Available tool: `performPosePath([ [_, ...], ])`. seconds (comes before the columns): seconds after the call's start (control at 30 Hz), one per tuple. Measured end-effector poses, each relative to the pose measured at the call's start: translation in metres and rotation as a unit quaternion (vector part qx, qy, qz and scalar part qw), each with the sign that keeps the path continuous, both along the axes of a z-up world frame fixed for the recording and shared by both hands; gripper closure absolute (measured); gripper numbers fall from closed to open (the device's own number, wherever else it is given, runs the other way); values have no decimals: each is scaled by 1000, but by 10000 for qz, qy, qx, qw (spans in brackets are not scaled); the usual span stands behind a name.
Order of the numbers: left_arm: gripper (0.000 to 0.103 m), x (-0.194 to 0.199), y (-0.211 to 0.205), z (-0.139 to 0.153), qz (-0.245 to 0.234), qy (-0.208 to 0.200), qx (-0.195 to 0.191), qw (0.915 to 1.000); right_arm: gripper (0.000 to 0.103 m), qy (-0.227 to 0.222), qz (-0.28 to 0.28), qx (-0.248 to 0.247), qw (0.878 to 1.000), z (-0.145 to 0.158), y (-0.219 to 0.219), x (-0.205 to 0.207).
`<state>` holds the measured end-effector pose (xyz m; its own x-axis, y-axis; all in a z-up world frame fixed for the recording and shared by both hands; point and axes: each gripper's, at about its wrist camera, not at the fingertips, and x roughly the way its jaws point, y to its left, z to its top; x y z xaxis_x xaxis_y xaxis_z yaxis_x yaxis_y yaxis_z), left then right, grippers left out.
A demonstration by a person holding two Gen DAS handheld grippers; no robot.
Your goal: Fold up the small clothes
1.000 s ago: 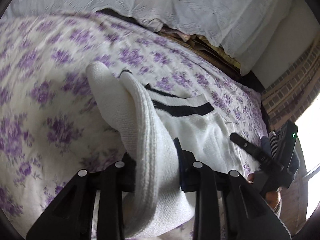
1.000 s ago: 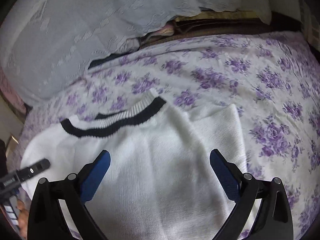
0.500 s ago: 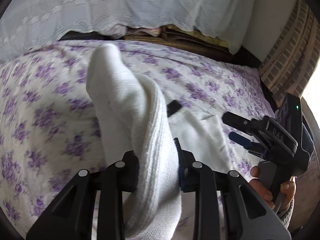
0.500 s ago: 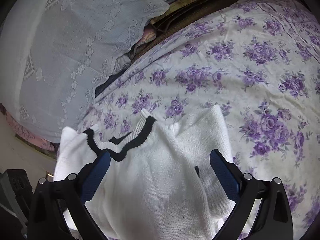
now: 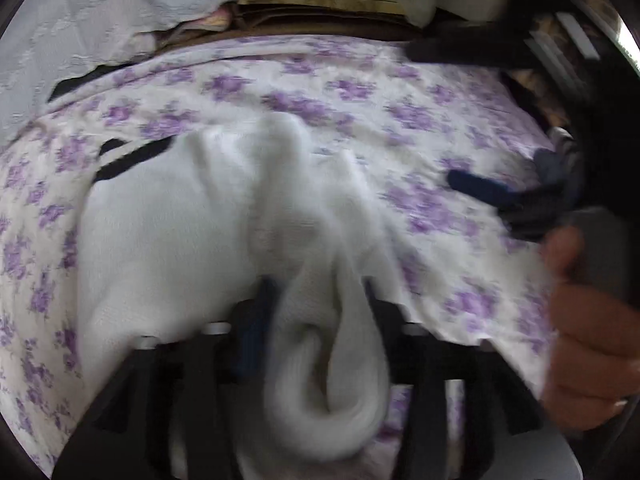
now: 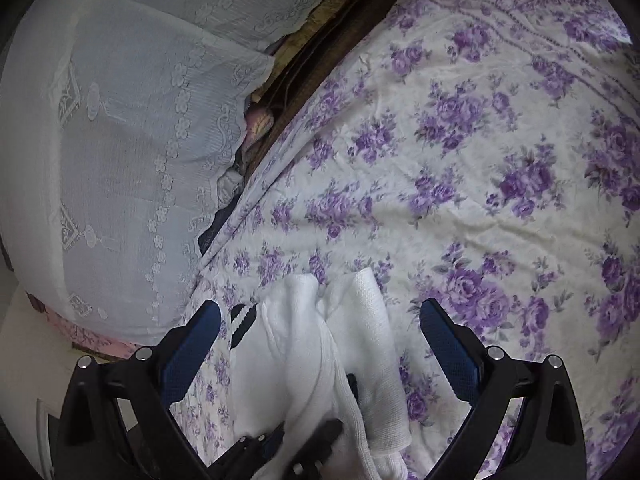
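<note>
White knit sweater [image 5: 168, 240] with black neckline stripe lies on bed [image 5: 440, 128], purple floral bedspread. Left gripper [image 5: 316, 304]: sleeve [image 5: 332, 360] draped between fingers, which have just been opening; pads look clear of cloth, blur leaves some doubt. Right gripper [image 6: 320, 328]: fingers spread wide, grasping nothing, poised above sweater's far edge. Person's hand [image 5: 588, 340] at right. Risk, as judged: sleeve slides off crooked, bunching fold; loose knit may snag on left finger.
</note>
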<state>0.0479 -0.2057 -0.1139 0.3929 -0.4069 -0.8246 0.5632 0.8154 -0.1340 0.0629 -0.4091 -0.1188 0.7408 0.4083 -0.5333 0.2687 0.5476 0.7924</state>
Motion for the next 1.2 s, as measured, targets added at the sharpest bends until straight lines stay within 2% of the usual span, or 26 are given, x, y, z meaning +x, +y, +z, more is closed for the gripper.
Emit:
performPosePath([
  [0.1,39,-7,7,10,15,64,103,9999,3,56,424,488,9979,-10,11,8],
  [0.13,34,-9,11,12,-23,112,50,9999,3,72,466,585,9972,-11,12,9],
  [0.17,21,-12,22,16,-60,214,-126,9997,3,104,469,603,9970,-12,13,9],
  [0.23,19,-18,40,21,55,208,-338,9992,3,150,478,618,9968,-14,14,8],
  [0.33,17,-29,73,29,175,-18,-344,9993,3,200,697,962,9927,-21,20,12],
  [0.37,11,-32,81,30,269,-177,-216,9992,3,217,841,1114,9900,-23,24,13],
  [0.43,9,-36,96,31,546,-505,19,9972,3,242,1049,1276,9860,-26,34,13],
  [0.57,9,-34,123,28,670,-398,-252,9966,3,179,1550,1291,9793,-20,59,12],
  [0.6,9,-31,128,26,779,-401,-218,9959,3,192,1634,1236,9786,-18,65,11],
  [0.73,9,-12,138,12,1293,-608,319,9892,3,325,1581,979,9820,-21,73,2],
  [0.83,5,2,148,1,1281,-252,-7,9914,3,324,1510,1026,9827,-31,71,-11],
  [0.87,4,7,149,-1,1283,-160,-102,9916,3,282,1498,1091,9823,-35,73,-15],
  [0.93,4,12,147,-4,1263,-59,-208,9918,3,214,1583,921,9829,-33,82,-16],
  [0.97,5,14,142,-5,1231,0,-242,9921,3,107,1778,880,9801,-29,91,-16],
  [1.03,6,14,126,-6,989,170,-325,9944,3,-58,1921,1020,9760,-25,97,-18],
  [1.07,12,12,114,-7,762,259,-359,9961,3,-175,1918,1110,9750,-22,97,-21],
  [1.1,14,10,103,-8,652,282,-306,9970,3,-269,1936,1202,9733,-19,95,-22],
  [1.2,13,3,71,-8,702,-210,241,9970,3,-494,1903,1662,9663,-14,80,-29],
])
